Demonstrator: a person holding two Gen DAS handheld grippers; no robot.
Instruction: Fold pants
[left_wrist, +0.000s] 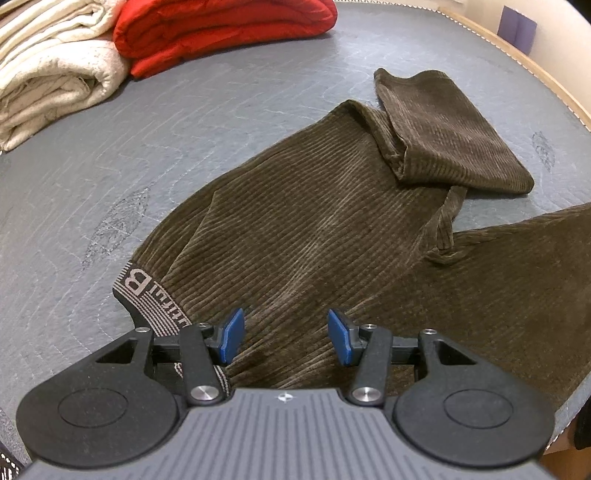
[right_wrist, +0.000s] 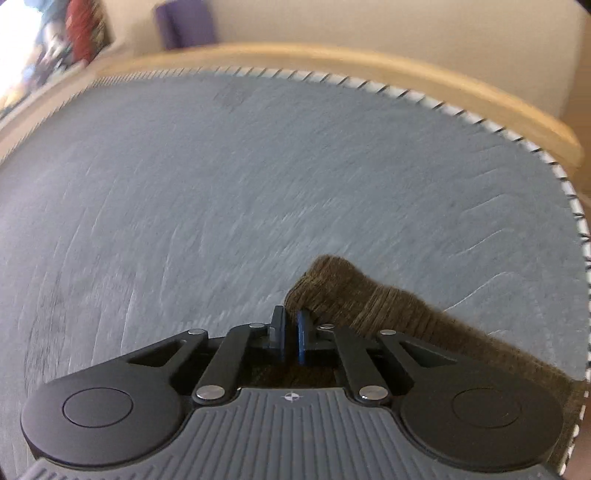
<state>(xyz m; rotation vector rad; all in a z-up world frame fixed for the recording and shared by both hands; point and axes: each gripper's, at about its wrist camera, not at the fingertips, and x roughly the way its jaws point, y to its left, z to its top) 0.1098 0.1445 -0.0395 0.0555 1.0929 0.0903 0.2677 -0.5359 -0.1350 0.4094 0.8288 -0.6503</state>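
Brown corduroy pants (left_wrist: 325, 229) lie spread on the grey quilted surface (left_wrist: 110, 177). One leg end is folded back at the upper right. The patterned waistband (left_wrist: 147, 295) with a letter B lies at the left. My left gripper (left_wrist: 286, 336) is open, just above the pants near the waistband, holding nothing. In the right wrist view, my right gripper (right_wrist: 291, 336) is nearly closed on a brown edge of the pants (right_wrist: 369, 306), lifted over the surface. The view is blurred by motion.
A folded red blanket (left_wrist: 221, 29) and a folded cream blanket (left_wrist: 51, 81) lie at the far left. A wooden rim (right_wrist: 332, 62) borders the surface's far edge. A purple object (right_wrist: 184, 22) stands beyond it.
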